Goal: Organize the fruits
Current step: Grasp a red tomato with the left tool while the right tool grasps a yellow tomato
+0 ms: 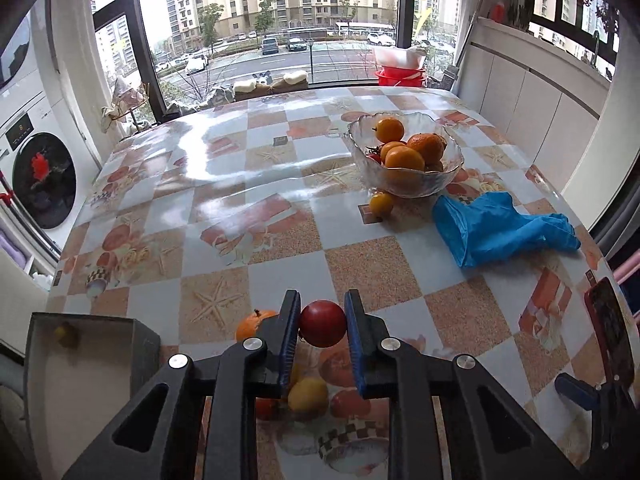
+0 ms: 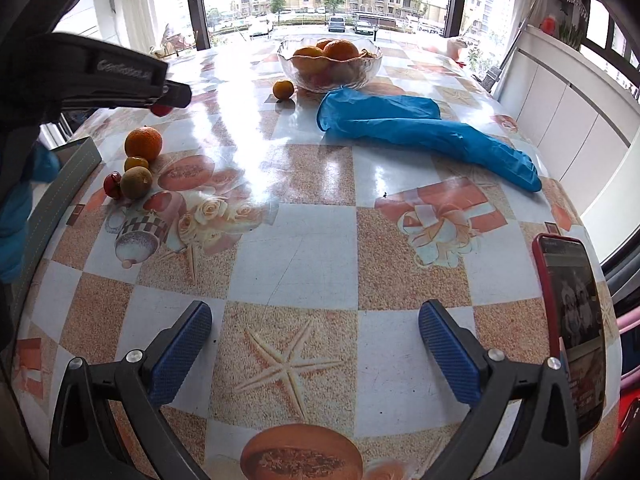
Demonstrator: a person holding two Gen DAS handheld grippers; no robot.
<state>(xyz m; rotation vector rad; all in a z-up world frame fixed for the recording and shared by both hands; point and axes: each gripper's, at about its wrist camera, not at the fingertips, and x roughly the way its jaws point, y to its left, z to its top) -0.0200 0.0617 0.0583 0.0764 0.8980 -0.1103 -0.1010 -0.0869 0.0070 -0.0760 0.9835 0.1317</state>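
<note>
Glossy checkered tablecloth [image 2: 304, 240] beside large windows [image 1: 260, 8].

You have one glass bowl [image 2: 372, 65] near the table's far edge, one blue glove [image 2: 420, 128], one red-cased phone [image 2: 570, 320] at the right edge, one grey box [image 1: 86, 364], and two grippers.

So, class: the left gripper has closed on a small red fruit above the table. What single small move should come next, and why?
Probably carry the red fruit towards the glass bowl at the table's far side. The left gripper is shut on it, lifted clear of the cloth, and the bowl already holds oranges. The grey box at the left holds one small fruit, so it could be the target instead.
</note>
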